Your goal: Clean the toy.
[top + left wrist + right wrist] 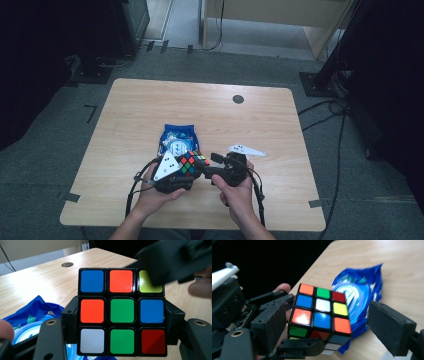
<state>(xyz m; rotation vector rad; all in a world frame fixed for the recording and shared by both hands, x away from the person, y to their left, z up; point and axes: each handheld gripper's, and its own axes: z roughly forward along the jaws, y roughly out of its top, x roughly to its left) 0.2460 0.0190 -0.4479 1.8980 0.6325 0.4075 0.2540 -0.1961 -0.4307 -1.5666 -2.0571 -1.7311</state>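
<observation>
A scrambled Rubik's cube [192, 163] is held just above the wooden table [150, 100], near its front middle. My left gripper [190, 169] is shut on it; in the left gripper view the cube [121, 312] sits between the two black pads [70, 322], which press on its left and right sides. My right gripper [214, 164] comes in from the right, close to the cube. In the right gripper view its jaws [329, 327] stand open on either side of the cube [320, 312], with a clear gap at the right pad [389, 327].
A blue snack packet [177, 139] lies on the table just behind the cube, and it is also seen beyond the cube [362, 290]. A dark round grommet [238, 99] sits at the table's back right. Cables and black stands [325, 80] surround the table.
</observation>
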